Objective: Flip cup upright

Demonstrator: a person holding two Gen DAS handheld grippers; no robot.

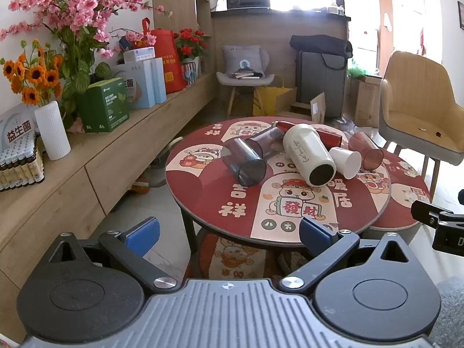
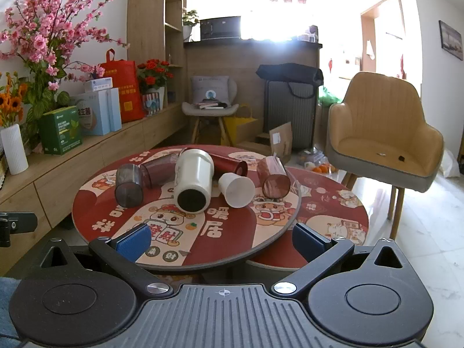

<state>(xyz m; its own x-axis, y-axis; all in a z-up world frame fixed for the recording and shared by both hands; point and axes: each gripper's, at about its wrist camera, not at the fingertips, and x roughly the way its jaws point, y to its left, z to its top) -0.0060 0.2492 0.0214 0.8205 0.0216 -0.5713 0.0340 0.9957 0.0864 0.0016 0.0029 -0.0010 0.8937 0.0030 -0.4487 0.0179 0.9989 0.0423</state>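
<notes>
Several cups lie on their sides on the round red table (image 1: 208, 191) (image 2: 232, 232). A cream tumbler (image 1: 308, 153) (image 2: 192, 184) lies in the middle, mouth toward me. A small white cup (image 1: 345, 161) (image 2: 236, 188) lies to its right. A grey clear cup (image 1: 245, 161) (image 2: 129, 187) lies at the left, a dark purple cup (image 2: 158, 169) behind it. A reddish clear cup (image 1: 366, 152) (image 2: 274, 178) lies at the right. A red bottle (image 2: 229, 165) lies behind. My left gripper (image 1: 229, 233) and right gripper (image 2: 221, 239) are open and empty, short of the table's near edge.
A second, lower round table (image 2: 333, 217) sits to the right. A tan armchair (image 2: 382, 136) stands at the right. A long wooden sideboard (image 1: 95, 156) with flowers, a white vase (image 1: 52, 130) and boxes runs along the left. A grey chair (image 1: 245, 75) and a suitcase (image 1: 320, 87) stand behind.
</notes>
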